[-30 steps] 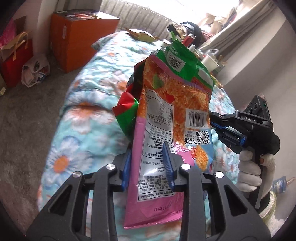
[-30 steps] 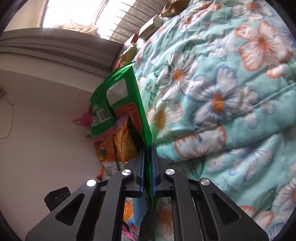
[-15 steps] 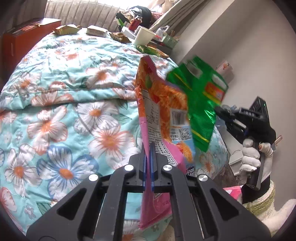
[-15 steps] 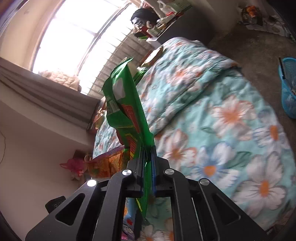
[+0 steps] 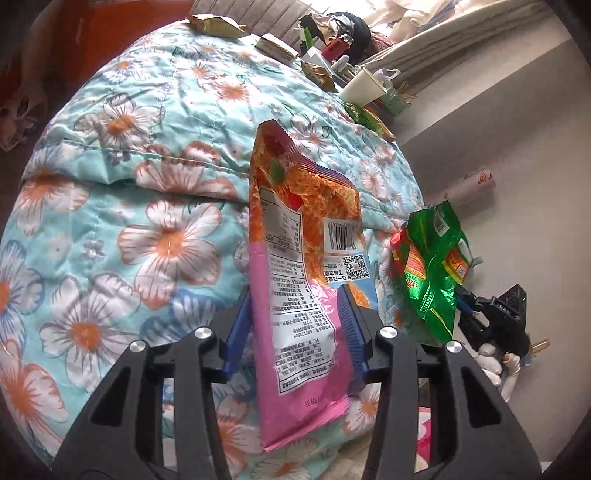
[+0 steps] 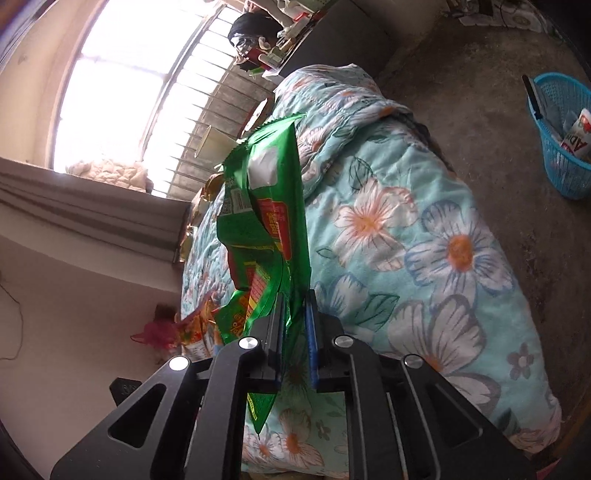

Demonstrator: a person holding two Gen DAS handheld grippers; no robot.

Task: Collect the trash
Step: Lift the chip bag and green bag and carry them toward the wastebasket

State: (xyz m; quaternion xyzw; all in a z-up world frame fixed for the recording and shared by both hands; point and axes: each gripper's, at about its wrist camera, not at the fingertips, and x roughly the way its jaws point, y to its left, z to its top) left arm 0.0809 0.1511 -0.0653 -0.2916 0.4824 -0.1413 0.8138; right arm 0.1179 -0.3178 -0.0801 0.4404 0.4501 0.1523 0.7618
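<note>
My left gripper (image 5: 295, 325) has just been opening; its blue pads stand apart on either side of the pink-and-orange noodle wrapper (image 5: 303, 266), which sits upright between them, leaning toward the left pad. Whether either pad presses on it I cannot tell for certain; the right pad shows a gap.

My right gripper (image 6: 295, 332) has also just been opening, only a narrow way. The green snack wrapper (image 6: 269, 229) stands between its fingers, against the left finger, with a slit of daylight at the right one. From the left wrist view I see the same green wrapper (image 5: 432, 273) at the tip of that gripper, gloved hand (image 5: 498, 365) behind.

Below both: flowered quilt (image 5: 147, 206). More wrappers lie along its far edge (image 5: 218, 26). A blue basket (image 6: 557, 136) sits on the floor well apart, some packaging inside.
</note>
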